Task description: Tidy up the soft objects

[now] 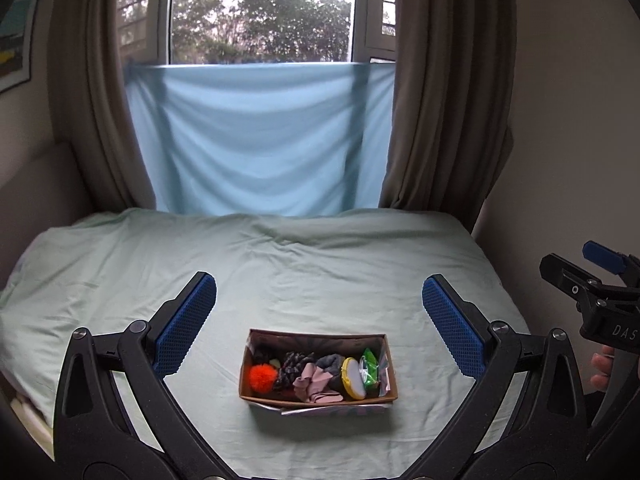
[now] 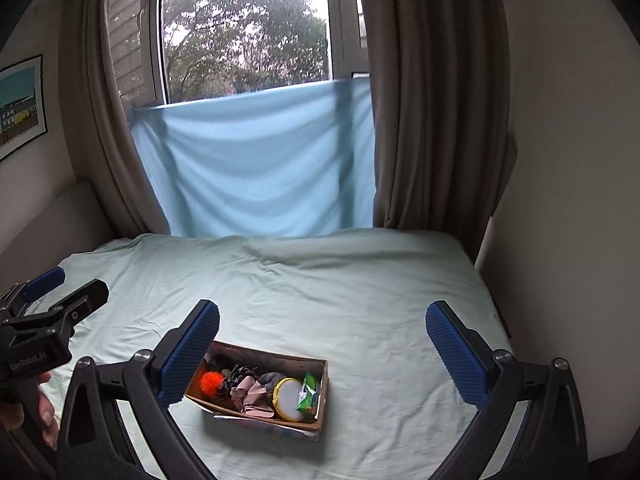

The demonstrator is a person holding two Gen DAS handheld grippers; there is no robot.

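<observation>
Nearest the cameras, the left tongs (image 1: 319,320) and the right tongs (image 2: 322,340) both stand spread wide and hold nothing, raised above the bed (image 1: 320,264). Just beyond them, one cardboard box (image 1: 390,364) sits on the pale green sheet, and the soft objects lie packed inside it in a row: one orange pompom (image 1: 262,377), one dark patterned cloth (image 1: 294,364), one pink cloth (image 1: 316,386), one grey cloth (image 1: 332,362), one round yellow-rimmed pad (image 1: 354,378) and one green packet (image 1: 370,370); something dark at the back left corner may be a further piece, but it is too shadowed to name. This fits either a box waiting to be sorted out or one already filled, so the sound course is to keep both tongs clear and level above the rim. Farther off hang one light blue sheet (image 1: 260,140) and two brown curtains (image 1: 436,100).
</observation>
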